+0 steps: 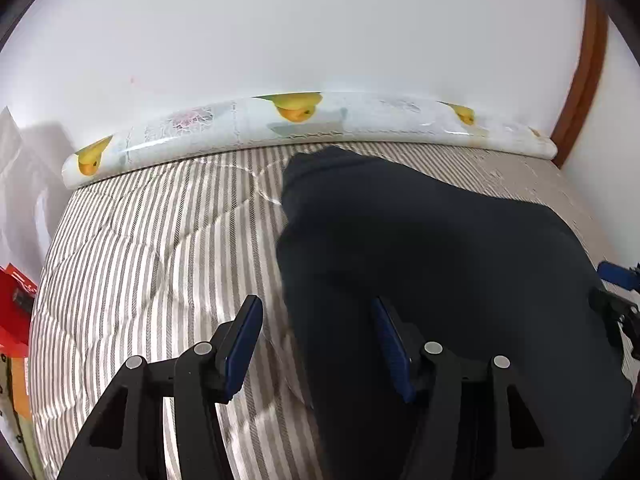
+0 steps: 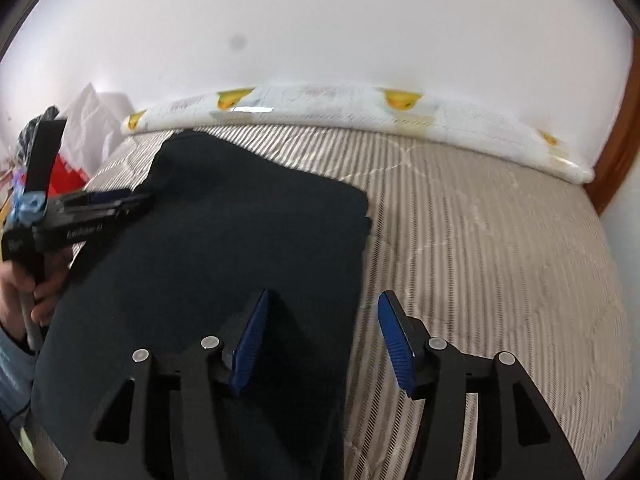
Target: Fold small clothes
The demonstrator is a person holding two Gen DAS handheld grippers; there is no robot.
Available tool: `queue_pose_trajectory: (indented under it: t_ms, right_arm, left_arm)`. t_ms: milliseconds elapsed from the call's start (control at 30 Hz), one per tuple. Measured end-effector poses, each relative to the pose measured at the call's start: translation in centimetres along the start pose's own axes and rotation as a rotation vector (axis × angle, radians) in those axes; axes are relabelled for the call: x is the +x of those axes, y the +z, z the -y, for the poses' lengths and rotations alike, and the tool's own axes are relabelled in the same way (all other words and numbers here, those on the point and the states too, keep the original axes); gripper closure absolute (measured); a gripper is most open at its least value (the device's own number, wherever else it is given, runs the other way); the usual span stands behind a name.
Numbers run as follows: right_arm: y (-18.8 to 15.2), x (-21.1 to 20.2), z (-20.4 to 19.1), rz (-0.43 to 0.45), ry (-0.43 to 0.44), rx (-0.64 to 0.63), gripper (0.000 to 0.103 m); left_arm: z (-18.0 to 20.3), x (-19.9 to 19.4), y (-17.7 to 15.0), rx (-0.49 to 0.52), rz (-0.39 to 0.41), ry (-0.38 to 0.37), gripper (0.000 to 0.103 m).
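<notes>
Jaws spread wide on our left gripper [image 1: 316,344] in the left wrist view, nothing between the blue pads [image 1: 240,348]. One pad hangs over the striped bed cover [image 1: 132,248], the other over the dark garment [image 1: 440,260], so the gripper straddles the garment's left edge. Garment lies flat on the bed, filling the frame from 12 through 6 o'clock on the right half; its far corner reaches toward the duck-print bolster [image 1: 300,120] at 12. Red packaging [image 1: 16,308] sits at 9 o'clock.

Right wrist view: right gripper [image 2: 320,340] also released, jaws apart, straddling the garment's right edge. Garment [image 2: 240,248] spreads from centre to 8 o'clock. Left gripper [image 2: 100,204] shows at 9 o'clock, side-on, over the far left part of the cloth; our hand [image 2: 36,280] holds its handle.

Handling, as we judge it: soft, light, limp knit, no stiffness, will sag and drag on the quilted cover. Best pinch at the side edges or near corners, both sides together, lifting evenly so the fold lands square.
</notes>
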State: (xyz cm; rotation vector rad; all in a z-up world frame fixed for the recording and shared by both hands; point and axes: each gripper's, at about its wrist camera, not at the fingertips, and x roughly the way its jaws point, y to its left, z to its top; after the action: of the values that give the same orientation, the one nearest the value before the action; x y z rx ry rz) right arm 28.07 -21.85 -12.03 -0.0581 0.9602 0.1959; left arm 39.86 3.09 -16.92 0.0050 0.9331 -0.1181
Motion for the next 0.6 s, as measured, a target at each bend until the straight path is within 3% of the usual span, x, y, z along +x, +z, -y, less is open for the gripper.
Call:
queue_pose_trajectory:
  t_ms: [267, 467, 600]
  right_arm:
    - [-2.9, -2.2, 0.6, -0.027, -0.064, 0.033, 0.055]
    - [-6.0, -6.7, -0.8, 0.063, 0.006, 0.049, 0.055]
    - [-8.9, -7.0, -1.6, 0.04, -0.078, 0.011, 0.056]
  left_arm:
    - [1.2, -3.9, -2.7, 0.011, 0.02, 0.011, 0.05]
    - [2.2, -6.9, -5.4, 0.016, 0.022, -0.001, 0.05]
    - [2.5, -9.1, -7.9, 0.014, 0.022, -0.023, 0.05]
